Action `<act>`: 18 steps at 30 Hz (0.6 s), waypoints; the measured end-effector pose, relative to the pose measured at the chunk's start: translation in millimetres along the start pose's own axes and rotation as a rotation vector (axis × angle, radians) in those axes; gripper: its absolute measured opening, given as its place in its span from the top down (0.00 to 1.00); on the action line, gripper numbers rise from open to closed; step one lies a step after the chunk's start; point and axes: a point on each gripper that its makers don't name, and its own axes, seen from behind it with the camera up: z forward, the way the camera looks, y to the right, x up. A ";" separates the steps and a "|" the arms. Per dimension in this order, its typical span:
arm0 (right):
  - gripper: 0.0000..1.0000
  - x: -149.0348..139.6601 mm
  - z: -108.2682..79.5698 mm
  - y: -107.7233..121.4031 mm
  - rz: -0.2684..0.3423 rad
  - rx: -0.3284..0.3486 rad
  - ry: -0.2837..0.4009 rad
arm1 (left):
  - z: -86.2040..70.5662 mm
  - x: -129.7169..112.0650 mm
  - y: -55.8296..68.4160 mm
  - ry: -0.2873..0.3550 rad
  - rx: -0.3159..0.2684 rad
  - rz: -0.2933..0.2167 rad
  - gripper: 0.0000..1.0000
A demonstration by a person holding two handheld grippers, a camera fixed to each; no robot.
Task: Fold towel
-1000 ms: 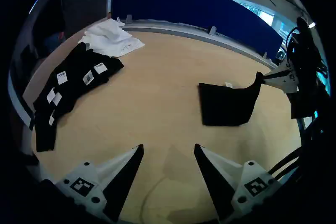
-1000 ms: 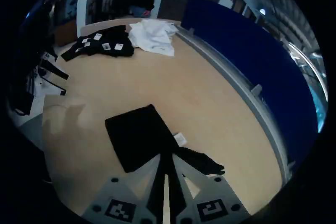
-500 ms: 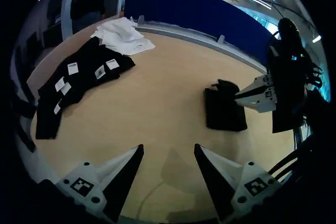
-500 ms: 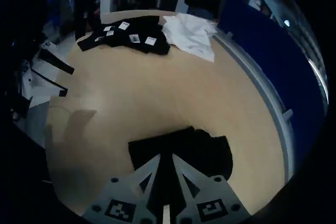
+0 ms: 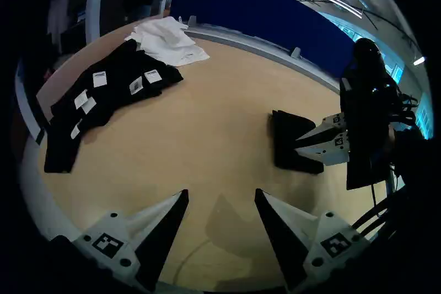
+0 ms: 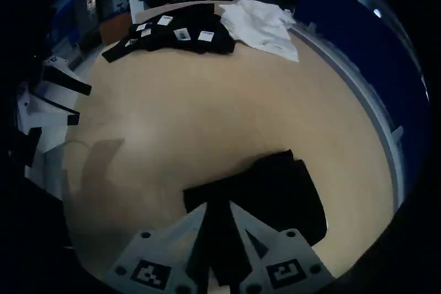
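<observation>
Black towel (image 5: 292, 142) on desk (image 5: 215, 101), near right edge, now doubled over: 1 s ago it lay flat with 1 corner lifted, now narrower, thicker. Judgement: 1 fold laid, release due next.
Right claw (image 6: 218, 207) low over towel, fingers wider apart than before, black cloth between; grip or not, cannot tell.
Left claw (image 5: 220, 194) open, empty, above bare desk.
Black tagged pile (image 5: 105, 95) and white cloth (image 5: 165, 43) well apart at far side; neither blocks towel.

The black towel (image 6: 275, 189) lies folded into a compact dark rectangle, flat on the pale wooden tabletop (image 6: 193, 112), its near edge caught between the right tongs (image 6: 218, 206).
</observation>
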 end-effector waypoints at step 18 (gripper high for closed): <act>0.28 -20.4 -24.4 7.7 0.112 -0.022 0.033 | 8.2 4.5 7.8 -0.002 -0.007 0.011 0.11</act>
